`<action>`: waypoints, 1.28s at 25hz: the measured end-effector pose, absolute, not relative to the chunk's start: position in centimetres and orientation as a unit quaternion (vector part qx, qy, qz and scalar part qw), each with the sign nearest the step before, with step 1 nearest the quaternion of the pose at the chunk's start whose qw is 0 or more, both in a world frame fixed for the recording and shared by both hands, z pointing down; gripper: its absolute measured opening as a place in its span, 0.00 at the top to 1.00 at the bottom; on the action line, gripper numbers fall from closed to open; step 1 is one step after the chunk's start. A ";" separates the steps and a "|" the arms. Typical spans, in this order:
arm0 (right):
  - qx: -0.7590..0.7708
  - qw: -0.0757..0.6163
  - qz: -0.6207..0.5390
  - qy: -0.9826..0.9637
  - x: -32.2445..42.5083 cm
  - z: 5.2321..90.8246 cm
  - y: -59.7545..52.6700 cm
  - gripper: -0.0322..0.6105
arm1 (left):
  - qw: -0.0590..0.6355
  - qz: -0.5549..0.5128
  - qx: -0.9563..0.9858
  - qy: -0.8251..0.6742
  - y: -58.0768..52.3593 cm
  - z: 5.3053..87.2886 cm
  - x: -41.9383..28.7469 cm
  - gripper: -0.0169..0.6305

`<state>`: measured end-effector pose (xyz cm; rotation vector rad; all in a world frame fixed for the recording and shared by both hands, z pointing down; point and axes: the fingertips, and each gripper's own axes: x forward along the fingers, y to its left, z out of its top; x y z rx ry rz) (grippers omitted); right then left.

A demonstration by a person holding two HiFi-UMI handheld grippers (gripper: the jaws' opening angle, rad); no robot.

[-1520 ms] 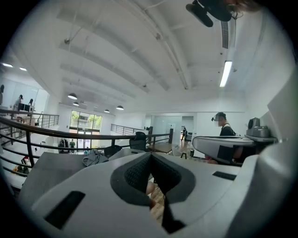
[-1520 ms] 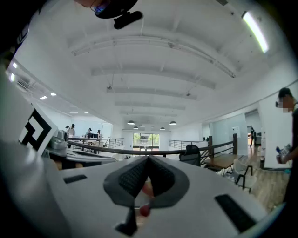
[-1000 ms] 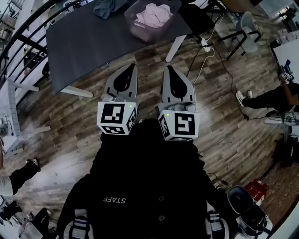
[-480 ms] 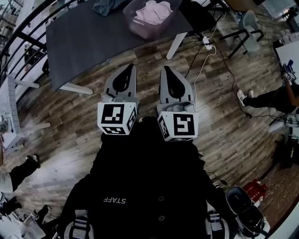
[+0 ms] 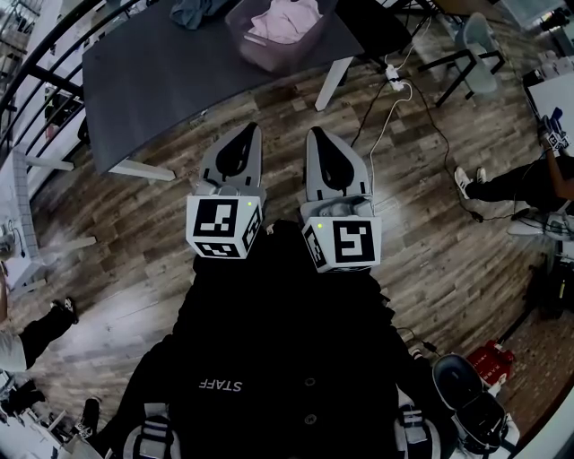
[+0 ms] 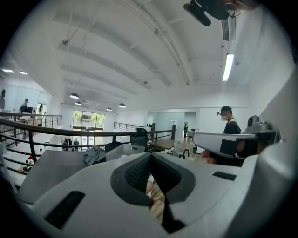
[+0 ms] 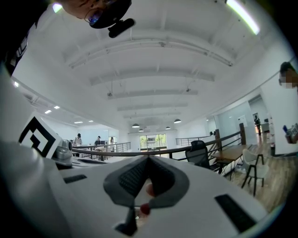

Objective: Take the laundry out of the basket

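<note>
The left tongs (image 5: 248,133) and the right tongs (image 5: 317,134) were side by side, close to the person's chest. Their tips pointed at the gray table (image 5: 170,81). Both were squeezed shut, with nothing in them. The basket (image 5: 260,56) sat on the table, well ahead of both tongs. Pink laundry (image 5: 289,20) lay inside it. A blue-gray cloth (image 5: 190,11) lay on the table beside the basket, far ahead of the left tongs.

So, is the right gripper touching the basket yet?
Apart. Head view: right gripper hangs over the floor, well short of the table holding the basket.
</note>
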<state>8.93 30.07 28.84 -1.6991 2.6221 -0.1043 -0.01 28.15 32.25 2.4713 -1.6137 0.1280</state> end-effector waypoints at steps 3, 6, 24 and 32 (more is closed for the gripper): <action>-0.541 0.005 -0.040 0.840 9.3 29.3 29.7 0.93 | 0.094 0.047 0.833 -0.544 27.8 32.4 0.4 0.97; -0.539 0.000 -0.048 0.841 9.3 29.9 29.3 0.93 | 0.097 0.054 0.832 -0.544 27.7 32.8 0.4 0.97; -0.560 -0.030 -0.051 0.826 7.5 33.7 15.9 0.93 | 0.107 0.059 0.832 -0.541 14.3 35.5 -2.5 0.97; -0.569 -0.046 -0.073 0.818 5.6 34.5 3.4 0.93 | 0.129 0.063 0.829 -0.541 2.2 36.2 -5.2 0.97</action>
